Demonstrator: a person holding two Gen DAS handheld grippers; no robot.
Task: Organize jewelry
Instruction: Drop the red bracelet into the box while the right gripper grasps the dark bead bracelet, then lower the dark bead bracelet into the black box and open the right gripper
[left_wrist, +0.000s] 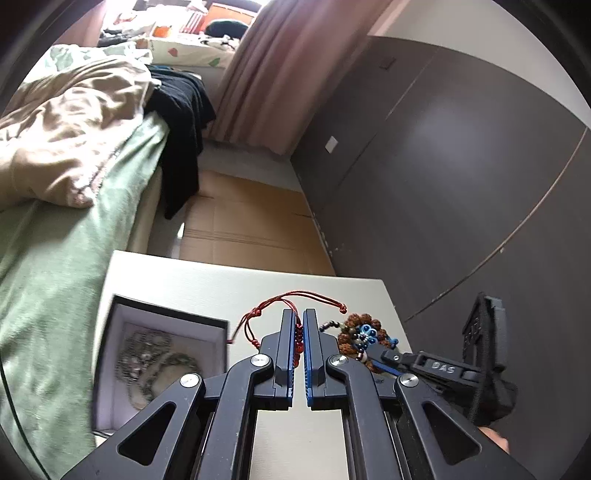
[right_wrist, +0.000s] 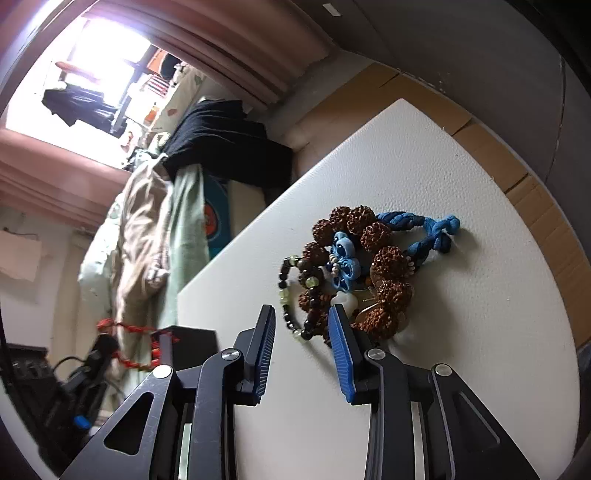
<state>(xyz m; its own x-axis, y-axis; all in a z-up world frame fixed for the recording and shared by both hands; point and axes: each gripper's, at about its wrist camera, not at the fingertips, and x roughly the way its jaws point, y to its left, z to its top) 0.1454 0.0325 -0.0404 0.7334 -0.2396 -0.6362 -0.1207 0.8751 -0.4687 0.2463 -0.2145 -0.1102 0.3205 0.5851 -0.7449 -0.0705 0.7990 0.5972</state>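
My left gripper is shut on a red cord bracelet; its red beads sit between the pads and the cord loops out in front. To its left stands an open black jewelry box holding a silver chain. A pile of jewelry lies on the white table: a brown rough-bead bracelet, a blue knotted cord and a black-and-green bead bracelet. My right gripper stands narrowly open astride the black-and-green beads, its right fingertip against the brown beads.
A bed with a green blanket and a black garment runs along the table's left side. Cardboard covers the floor beyond the table. A dark wall panel rises to the right, with a pink curtain behind.
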